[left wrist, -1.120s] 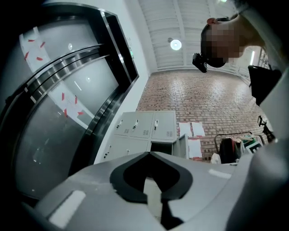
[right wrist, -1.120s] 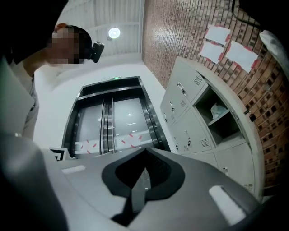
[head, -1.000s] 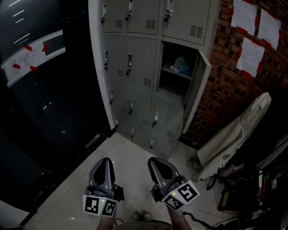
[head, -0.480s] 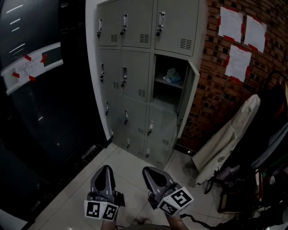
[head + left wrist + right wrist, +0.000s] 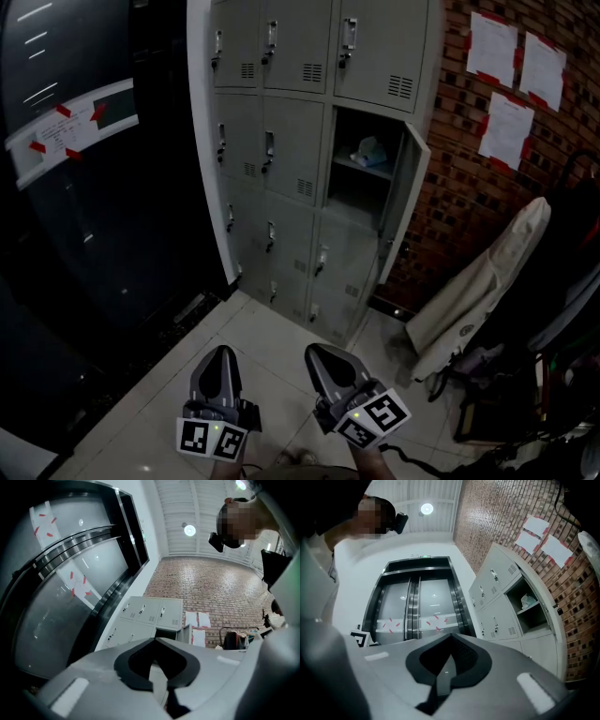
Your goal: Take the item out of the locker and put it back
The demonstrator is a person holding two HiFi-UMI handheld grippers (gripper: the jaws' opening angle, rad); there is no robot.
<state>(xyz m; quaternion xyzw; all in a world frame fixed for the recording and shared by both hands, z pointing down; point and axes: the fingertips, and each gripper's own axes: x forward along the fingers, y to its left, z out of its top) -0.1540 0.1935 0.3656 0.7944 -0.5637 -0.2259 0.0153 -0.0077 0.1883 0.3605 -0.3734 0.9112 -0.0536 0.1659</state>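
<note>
The left gripper [image 5: 217, 352] and the right gripper [image 5: 320, 352] hover side by side low at the near edge of the head view, above the pale tiled floor [image 5: 272, 328] and well apart from the locker [image 5: 281, 141]. In each gripper view the fingers are pressed together with nothing between them.

The grey locker stands at the far side, a bank of small doors with latches. One door [image 5: 405, 202] in the right column hangs open, swung to the right. Inside that compartment a crumpled pale bluish item [image 5: 368, 150] rests on the shelf [image 5: 361, 169]; what it is cannot be made out.

To the left is a dark glossy lift door [image 5: 94, 206]. To the right, a brick wall [image 5: 459, 197] carries white papers [image 5: 506, 127] fixed with red tape, and a white cloth cover [image 5: 483, 281] leans below them.
</note>
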